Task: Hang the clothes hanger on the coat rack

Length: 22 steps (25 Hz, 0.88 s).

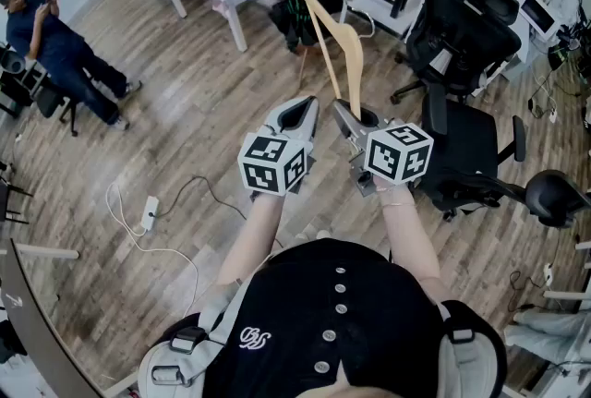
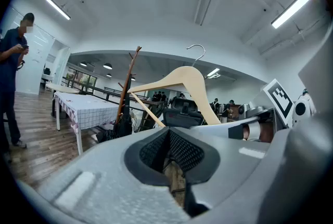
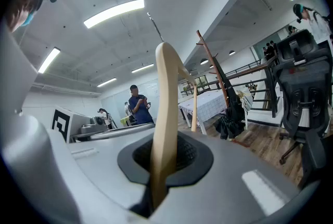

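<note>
Right gripper (image 3: 158,163) clamps one arm of the hanger (image 3: 166,93), hook (image 3: 155,25) seemingly upward.

a black top (image 1: 388,341) with white buttons (image 1: 340,291) and a white logo (image 1: 254,338), grey buckled straps (image 1: 473,357), and a grey left claw (image 1: 308,102) and right claw (image 1: 340,107), each bearing a black-and-white marker cube.
</note>
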Motion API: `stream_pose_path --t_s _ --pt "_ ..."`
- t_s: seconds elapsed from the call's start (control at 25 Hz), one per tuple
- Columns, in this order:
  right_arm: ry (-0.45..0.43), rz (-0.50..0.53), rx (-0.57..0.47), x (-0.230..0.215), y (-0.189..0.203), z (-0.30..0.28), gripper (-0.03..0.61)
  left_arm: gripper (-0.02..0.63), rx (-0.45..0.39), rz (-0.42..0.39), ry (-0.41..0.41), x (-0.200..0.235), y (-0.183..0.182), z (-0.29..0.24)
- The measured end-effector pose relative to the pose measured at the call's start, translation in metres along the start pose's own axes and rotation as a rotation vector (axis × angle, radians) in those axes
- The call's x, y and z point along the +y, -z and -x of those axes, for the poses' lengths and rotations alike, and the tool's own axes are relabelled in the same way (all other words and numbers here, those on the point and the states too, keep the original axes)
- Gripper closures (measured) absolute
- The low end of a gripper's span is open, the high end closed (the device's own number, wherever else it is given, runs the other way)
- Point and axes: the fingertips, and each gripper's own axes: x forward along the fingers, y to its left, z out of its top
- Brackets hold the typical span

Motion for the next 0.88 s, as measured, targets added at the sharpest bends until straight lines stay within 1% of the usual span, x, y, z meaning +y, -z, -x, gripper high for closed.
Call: stream_pose_path --t_s 0.52,0.88 --pt "-0.007 -0.003 0.004 -0.008 -0.005 0.001 0.583 0.614 0.004 -0.019 -0.012 0.0 -0.005 -0.012" --pt "-0.035 -0.026 0.007 -0.018 -0.012 0.001 0.583 0.614 -0.011 -0.035 -0.038 -0.001 -0.01 -0.022"
